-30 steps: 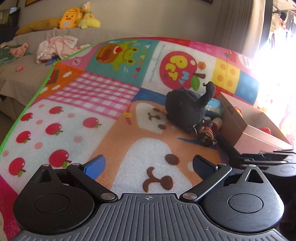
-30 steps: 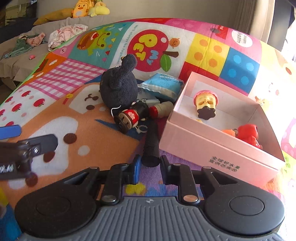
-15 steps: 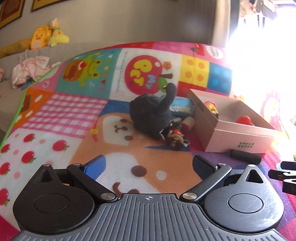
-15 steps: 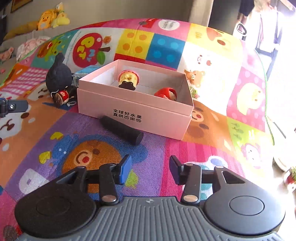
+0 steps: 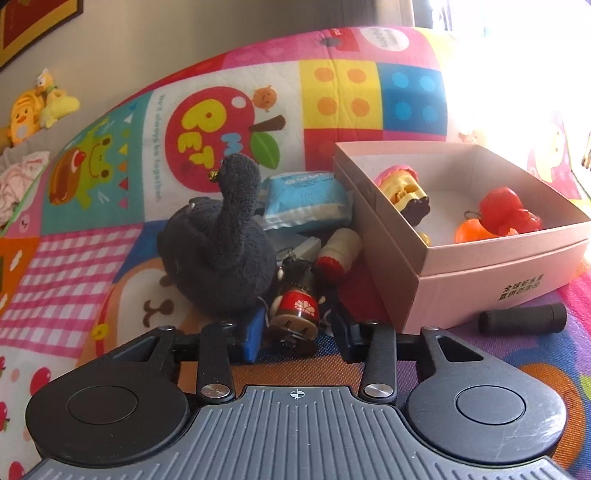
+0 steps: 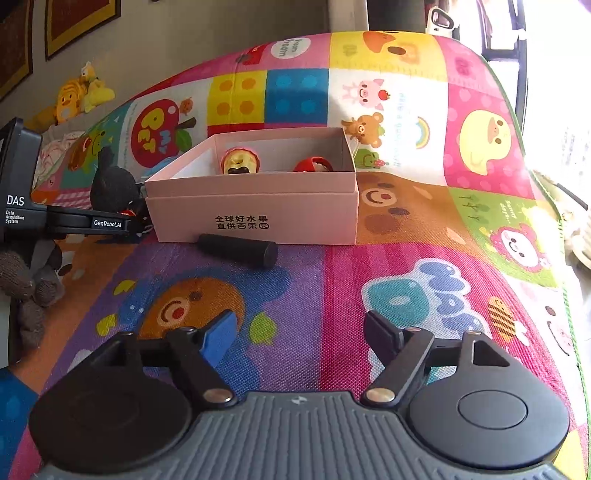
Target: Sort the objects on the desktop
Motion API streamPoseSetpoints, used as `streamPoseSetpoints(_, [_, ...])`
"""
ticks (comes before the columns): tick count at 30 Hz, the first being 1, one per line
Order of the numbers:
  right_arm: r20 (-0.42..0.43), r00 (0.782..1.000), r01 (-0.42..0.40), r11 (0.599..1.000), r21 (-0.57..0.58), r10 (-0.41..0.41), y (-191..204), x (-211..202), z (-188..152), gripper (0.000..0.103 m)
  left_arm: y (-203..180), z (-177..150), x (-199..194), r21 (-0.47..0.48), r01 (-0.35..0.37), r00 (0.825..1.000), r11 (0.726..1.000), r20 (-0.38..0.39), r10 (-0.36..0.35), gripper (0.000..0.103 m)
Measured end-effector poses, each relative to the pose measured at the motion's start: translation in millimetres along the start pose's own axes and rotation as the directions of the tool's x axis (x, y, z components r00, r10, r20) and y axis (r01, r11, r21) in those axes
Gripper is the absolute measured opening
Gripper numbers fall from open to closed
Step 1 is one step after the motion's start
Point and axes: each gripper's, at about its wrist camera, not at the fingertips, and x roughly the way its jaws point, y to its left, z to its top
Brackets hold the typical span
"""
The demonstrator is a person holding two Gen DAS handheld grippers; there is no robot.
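Left gripper (image 5: 297, 334) jaws clamp the small doll (image 5: 295, 308) — pink box (image 5: 476, 284) just right; right gripper (image 6: 299, 338) jaws opening, empty.

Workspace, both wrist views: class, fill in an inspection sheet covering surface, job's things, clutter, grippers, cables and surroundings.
Surface: patchwork play mat.
Job's things: pink box open, holding a yellow toy and a red toy; outside it a doll, black plush, blue packet, stamp and black cylinder.
Clutter: nothing seen.
Grippers: left gripper shut on the doll; right gripper opening, nothing between its jaws.
Cables: nothing seen.
Surroundings: yellow plush toys, framed pictures.
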Motion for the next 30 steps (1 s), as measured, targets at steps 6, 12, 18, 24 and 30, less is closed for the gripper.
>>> streamPoseSetpoints(6, [0.011,1.0,-0.007,1.0,0.001,0.007,0,-1,-1,0.083,-2,-11,-50,0.046,0.042,0.998,0.998,0.041,-0.043,0.032])
streamPoseSetpoints(12, [0.013,1.0,-0.004,1.0,-0.008,0.004,3,-2,-1,0.086,-10,-46,-113,0.104,0.119,0.991,0.987,0.046,-0.124,0.032])
streamPoseSetpoints(18, [0.023,1.0,0.014,1.0,-0.024,-0.013,6,-3,-2,0.088,-8,-67,-134,0.077,0.216,0.976,0.973,-0.004,-0.216,0.051])
streamPoseSetpoints(24, [0.03,0.999,0.026,0.999,-0.031,-0.026,8,-4,-2,0.091,-2,-72,-128,-0.01,0.2,0.979,0.98,-0.031,-0.2,0.073])
streamPoseSetpoints(30, [0.035,0.999,0.029,0.999,-0.024,-0.028,7,-4,-2,0.093,1,-68,-108,-0.103,0.222,0.97,0.97,-0.079,-0.231,0.082])
